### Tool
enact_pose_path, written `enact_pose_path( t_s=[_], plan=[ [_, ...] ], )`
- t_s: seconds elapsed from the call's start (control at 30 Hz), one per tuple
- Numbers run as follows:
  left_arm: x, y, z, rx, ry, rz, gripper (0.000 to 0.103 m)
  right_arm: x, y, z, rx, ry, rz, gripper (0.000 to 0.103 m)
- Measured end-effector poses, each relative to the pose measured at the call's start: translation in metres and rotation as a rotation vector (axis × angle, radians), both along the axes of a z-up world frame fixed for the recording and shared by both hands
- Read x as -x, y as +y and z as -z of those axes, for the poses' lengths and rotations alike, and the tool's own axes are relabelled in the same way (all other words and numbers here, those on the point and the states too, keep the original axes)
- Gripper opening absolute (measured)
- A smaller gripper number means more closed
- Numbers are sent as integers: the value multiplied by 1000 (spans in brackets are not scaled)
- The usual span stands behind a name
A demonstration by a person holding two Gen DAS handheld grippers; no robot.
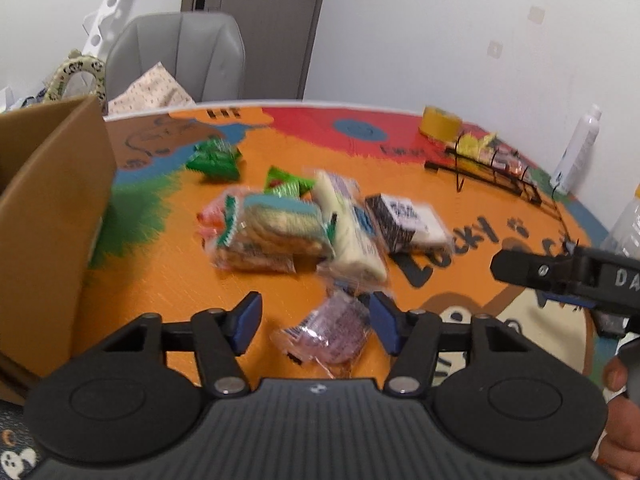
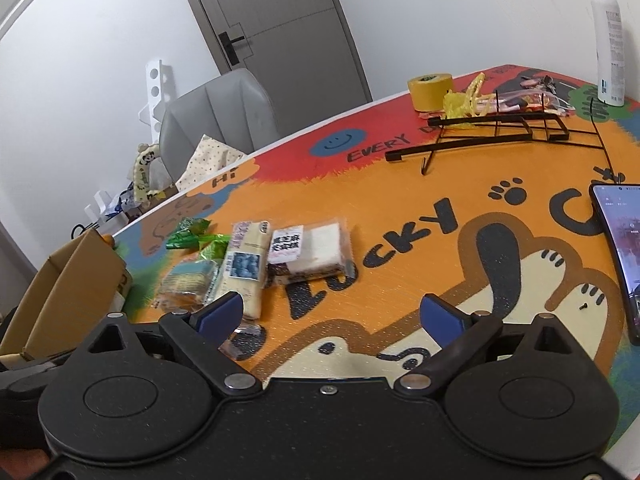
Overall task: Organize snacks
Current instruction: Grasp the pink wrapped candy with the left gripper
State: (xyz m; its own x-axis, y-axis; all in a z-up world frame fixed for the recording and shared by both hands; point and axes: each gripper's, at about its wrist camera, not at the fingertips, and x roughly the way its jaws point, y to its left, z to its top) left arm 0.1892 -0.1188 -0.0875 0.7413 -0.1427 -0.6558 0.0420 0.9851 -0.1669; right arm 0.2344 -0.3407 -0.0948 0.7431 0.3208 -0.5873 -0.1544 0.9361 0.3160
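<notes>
A pile of wrapped snacks lies mid-table: a teal-topped cracker pack [image 1: 276,228], a long cream bar [image 1: 352,228], a black-and-white sandwich pack [image 1: 408,222] and green candy packs [image 1: 216,158]. My left gripper [image 1: 314,322] is open, its blue pads either side of a pink-purple snack packet [image 1: 328,332] that lies on the table. An open cardboard box [image 1: 52,208] stands at the left. My right gripper [image 2: 332,314] is open and empty above the cartoon dog print, right of the pile [image 2: 256,260]; it also shows in the left wrist view [image 1: 520,268].
A black wire rack [image 2: 496,128] holding yellow and red snacks, a yellow tape roll [image 2: 430,88] and a white spray bottle [image 2: 610,40] stand at the far right. A phone [image 2: 622,248] lies at the right edge. A grey chair [image 1: 180,56] stands behind the table.
</notes>
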Motion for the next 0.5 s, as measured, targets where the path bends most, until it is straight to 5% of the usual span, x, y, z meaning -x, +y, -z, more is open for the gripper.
enact_pose_path(
  t_s=[0.27, 0.5],
  plan=[
    [-3, -9, 9, -7, 16, 34, 58, -10, -4, 9, -17, 23, -6, 97],
    [-4, -6, 8, 8, 61, 38, 37, -21, 0, 10, -22, 25, -30, 97]
  ],
)
